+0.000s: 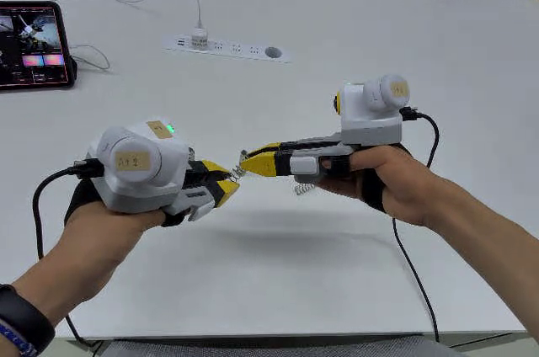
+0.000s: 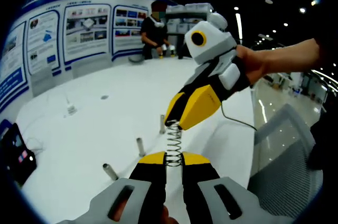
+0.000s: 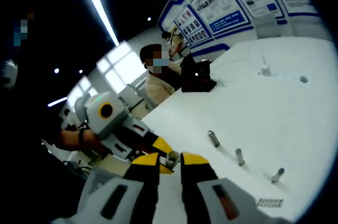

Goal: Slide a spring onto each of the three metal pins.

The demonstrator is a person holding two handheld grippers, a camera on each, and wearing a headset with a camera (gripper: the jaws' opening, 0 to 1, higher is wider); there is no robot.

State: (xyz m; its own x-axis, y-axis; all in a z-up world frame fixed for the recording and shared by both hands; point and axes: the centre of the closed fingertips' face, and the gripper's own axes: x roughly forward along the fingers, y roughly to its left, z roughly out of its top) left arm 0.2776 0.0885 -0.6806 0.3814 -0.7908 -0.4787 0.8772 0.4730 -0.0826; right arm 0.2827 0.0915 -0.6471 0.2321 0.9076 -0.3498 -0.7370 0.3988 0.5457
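1. left hand (image 1: pixel 118 221) and right hand (image 1: pixel 396 182) are hovering over the table (image 1: pixel 278 273), pointing inward, tips meeting.
2. left gripper (image 2: pixel 174 159) is pinching the spring (image 2: pixel 173 142) at one end; right gripper (image 2: pixel 178 122) is clamping the other.
3. three pins (image 2: pixel 140 146) are standing on the table beneath.

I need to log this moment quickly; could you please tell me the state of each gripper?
Left gripper: closed on one end of the spring.
Right gripper: closed on the spring's other end.

Open table (image 1: pixel 278 273) lay all round, broken by three upright pins (image 2: pixel 140 146), a loose spring (image 3: pixel 269 202) beside them and a far power strip (image 1: pixel 227 47).
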